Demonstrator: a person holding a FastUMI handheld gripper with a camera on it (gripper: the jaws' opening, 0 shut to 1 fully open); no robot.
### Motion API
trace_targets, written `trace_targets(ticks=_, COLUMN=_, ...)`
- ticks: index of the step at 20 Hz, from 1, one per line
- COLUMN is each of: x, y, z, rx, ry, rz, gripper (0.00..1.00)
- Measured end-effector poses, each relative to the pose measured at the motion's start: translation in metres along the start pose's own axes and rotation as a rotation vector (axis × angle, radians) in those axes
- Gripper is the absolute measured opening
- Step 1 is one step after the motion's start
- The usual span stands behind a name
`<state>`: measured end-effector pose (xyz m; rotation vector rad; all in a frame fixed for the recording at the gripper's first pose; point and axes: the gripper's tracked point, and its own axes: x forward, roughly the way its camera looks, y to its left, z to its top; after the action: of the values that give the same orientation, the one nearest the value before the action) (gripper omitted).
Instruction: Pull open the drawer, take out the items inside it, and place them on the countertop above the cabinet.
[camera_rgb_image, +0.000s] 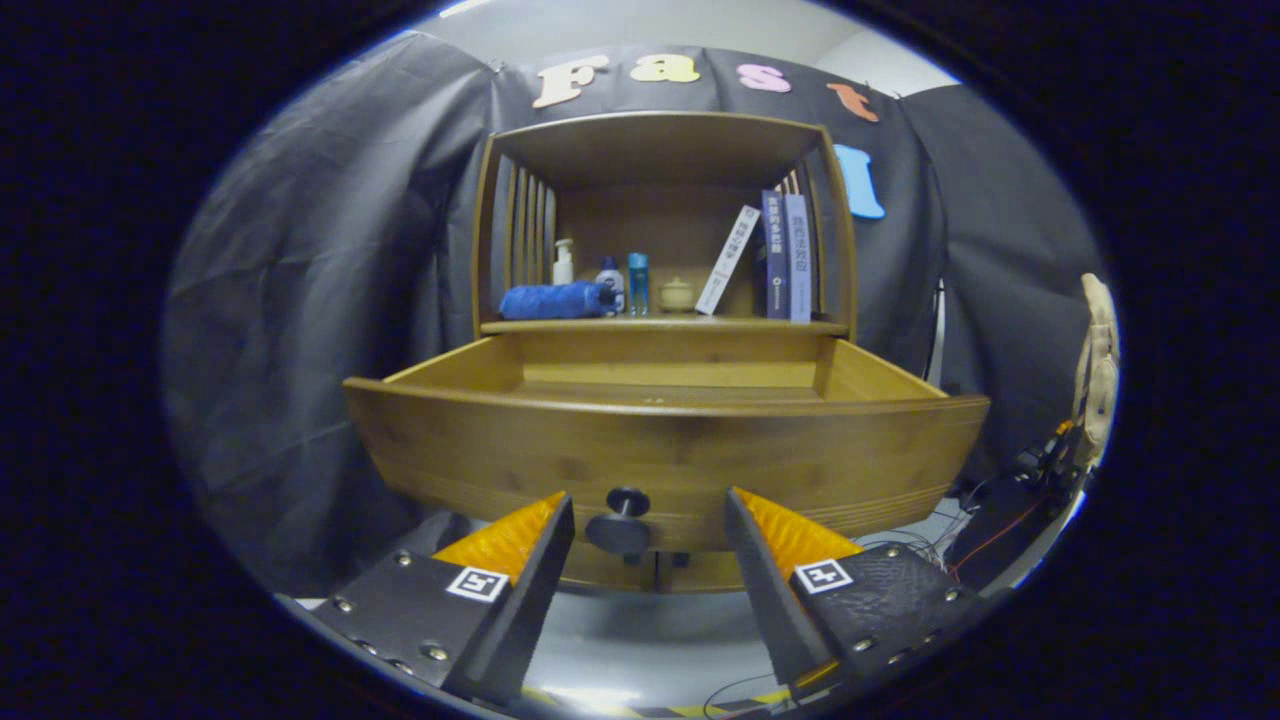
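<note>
1. The wooden drawer (660, 450) is already pulled well out of the cabinet (665, 220), and its round black knob (622, 520) sits between the fingertips of the gripper (650, 512).
2. Jaws are spread wide, touching nothing.
3. The drawer looks stiff and heavy-ish, and that small knob is probably the only place to grab it.
4. I can't see any items over the front panel.

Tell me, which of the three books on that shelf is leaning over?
The white book, leftmost of the three, tilts against the dark blue book; that one and the pale blue book stand upright. The tongs are open around the drawer knob.
</note>
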<state>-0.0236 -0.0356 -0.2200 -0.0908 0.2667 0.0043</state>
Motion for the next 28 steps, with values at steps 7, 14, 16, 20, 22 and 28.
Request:
trace_targets(ticks=7, x=0.025, y=-0.011, z=0.067, rx=0.035, ry=-0.039, rz=-0.044, gripper=0.98)
trace_targets(ticks=14, x=0.089, y=0.005, z=0.067, rx=-0.009, ry=0.108, rz=0.001, gripper=0.98)
trace_targets(ticks=16, x=0.107, y=0.010, z=0.057, rx=-0.024, ry=0.170, rz=0.020, gripper=0.99)
trace_targets(ticks=20, x=0.134, y=0.012, z=0.029, rx=-0.021, ry=0.315, rz=0.050, gripper=0.98)
trace_targets(ticks=22, x=0.144, y=0.011, z=0.024, rx=0.025, ry=0.364, rz=0.029, gripper=0.99)
trace_targets(ticks=28, x=0.170, y=0.011, z=0.008, rx=0.021, ry=0.500, rz=-0.002, gripper=0.79)
